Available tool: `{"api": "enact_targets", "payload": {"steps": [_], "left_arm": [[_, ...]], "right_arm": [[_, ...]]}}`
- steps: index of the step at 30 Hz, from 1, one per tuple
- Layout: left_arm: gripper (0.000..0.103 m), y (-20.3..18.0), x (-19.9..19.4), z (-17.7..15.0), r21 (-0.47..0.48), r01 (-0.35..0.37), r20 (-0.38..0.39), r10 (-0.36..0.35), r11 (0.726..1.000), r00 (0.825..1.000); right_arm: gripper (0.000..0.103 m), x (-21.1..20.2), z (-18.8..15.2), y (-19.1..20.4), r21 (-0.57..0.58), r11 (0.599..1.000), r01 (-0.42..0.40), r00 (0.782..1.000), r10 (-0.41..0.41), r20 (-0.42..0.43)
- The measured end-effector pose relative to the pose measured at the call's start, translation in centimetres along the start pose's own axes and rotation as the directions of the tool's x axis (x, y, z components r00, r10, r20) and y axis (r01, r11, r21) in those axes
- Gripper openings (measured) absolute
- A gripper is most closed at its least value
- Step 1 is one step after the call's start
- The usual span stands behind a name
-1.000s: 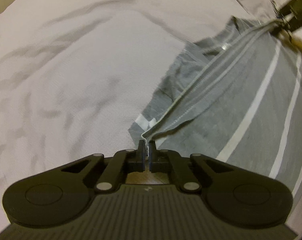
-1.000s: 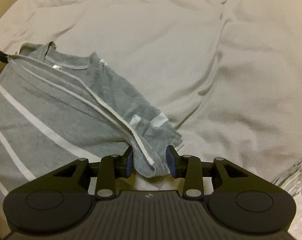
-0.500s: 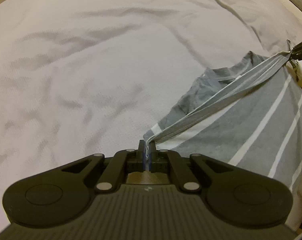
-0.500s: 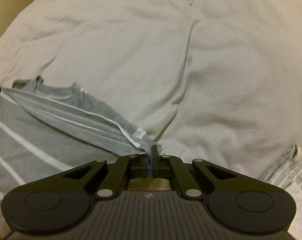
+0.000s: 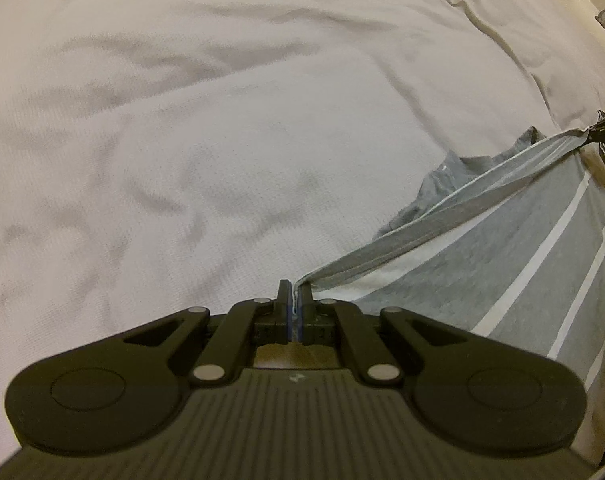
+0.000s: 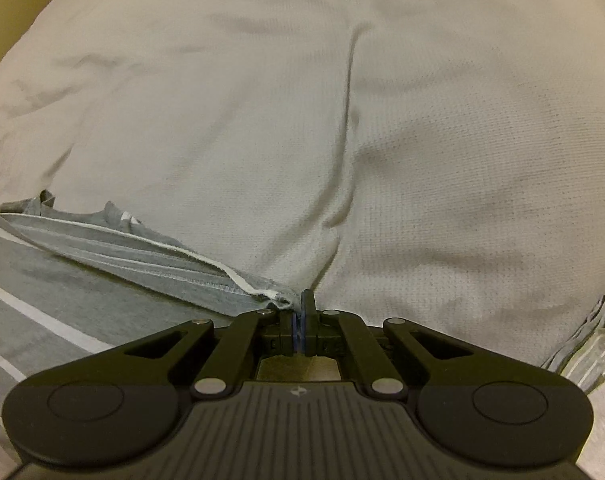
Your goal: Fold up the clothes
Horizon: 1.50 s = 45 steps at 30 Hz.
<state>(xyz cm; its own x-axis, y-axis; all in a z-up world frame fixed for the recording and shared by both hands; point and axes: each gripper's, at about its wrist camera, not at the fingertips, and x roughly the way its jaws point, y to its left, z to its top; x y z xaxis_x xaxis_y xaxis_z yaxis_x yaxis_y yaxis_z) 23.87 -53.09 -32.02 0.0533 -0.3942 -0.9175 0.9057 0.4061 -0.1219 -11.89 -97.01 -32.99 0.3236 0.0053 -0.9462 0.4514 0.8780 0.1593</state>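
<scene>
Between both pinched jaws, grey striped shirt hem, taut

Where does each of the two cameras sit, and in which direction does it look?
Left wrist view: sits on the left hand-held gripper, looks forward over the white bedsheet; its own black fingers show, shut on the grey striped shirt, and the right hand-held gripper shows at the far right.
Right wrist view: sits on the right hand-held gripper, looks forward over the bedsheet; its fingers show, shut on the shirt.
Shared: the same shirt hem stretched between both, and the bedsheet.
</scene>
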Motion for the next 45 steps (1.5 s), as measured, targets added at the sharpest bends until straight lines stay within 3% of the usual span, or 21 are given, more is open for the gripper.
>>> {"api": "enact_targets", "payload": {"steps": [16,18,19,22,28,32,35,38,40,41,45], "left_arm": [[0.002,0.6,2.1,0.7,-0.066,-0.038,-0.010,0.038,0.997,0.999],[0.006,0.7,2.2,0.7,-0.097,-0.069,-0.015,0.068,0.993,0.998],[0.006,1.0,1.9,0.8,-0.127,-0.098,-0.009,0.098,0.987,0.995],[0.006,1.7,0.7,0.6,-0.206,-0.151,0.012,0.157,0.967,0.987],[0.006,-4.5,-0.7,0.5,-0.034,-0.044,0.082,0.046,0.998,0.996],[0.007,-9.3,0.5,0.9,0.115,0.054,0.065,-0.062,0.992,0.996],[0.009,-11.2,3.0,1.4,0.167,0.084,0.042,-0.092,0.982,0.995],[0.007,-10.5,4.9,2.4,0.139,0.073,0.044,-0.079,0.988,0.996],[0.002,-9.3,5.4,3.2,0.108,0.056,0.059,-0.062,0.993,0.996],[0.002,-8.5,5.4,3.6,0.087,0.047,0.070,-0.053,0.995,0.996],[0.003,-5.4,4.9,4.1,-0.003,-0.030,0.086,0.030,1.000,0.996]], "right_arm": [[0.000,1.4,-0.4,-0.1,0.056,0.998,0.036,0.999,-0.038,0.029],[0.009,1.0,-0.6,0.5,0.055,0.997,0.049,0.997,-0.051,0.051],[0.020,0.8,-0.9,1.3,0.035,0.999,0.037,0.997,-0.039,0.059],[0.023,0.2,-1.6,4.0,-0.024,1.000,0.004,0.997,-0.002,0.081],[0.023,-0.9,-3.0,9.2,-0.144,0.988,-0.058,0.990,0.075,0.118],[0.022,0.1,-3.5,15.1,-0.268,0.956,-0.121,0.983,0.153,0.101],[0.022,2.6,-1.7,18.8,-0.318,0.929,-0.189,0.974,0.220,0.063],[0.022,5.6,-0.2,19.9,-0.342,0.920,-0.193,0.975,0.219,0.038],[0.019,6.1,0.5,18.9,-0.333,0.930,-0.155,0.981,0.184,0.057],[0.009,6.3,0.9,18.2,-0.318,0.937,-0.145,0.982,0.175,0.070],[0.007,5.9,1.8,15.2,-0.273,0.961,-0.043,0.986,0.085,0.142]]}}
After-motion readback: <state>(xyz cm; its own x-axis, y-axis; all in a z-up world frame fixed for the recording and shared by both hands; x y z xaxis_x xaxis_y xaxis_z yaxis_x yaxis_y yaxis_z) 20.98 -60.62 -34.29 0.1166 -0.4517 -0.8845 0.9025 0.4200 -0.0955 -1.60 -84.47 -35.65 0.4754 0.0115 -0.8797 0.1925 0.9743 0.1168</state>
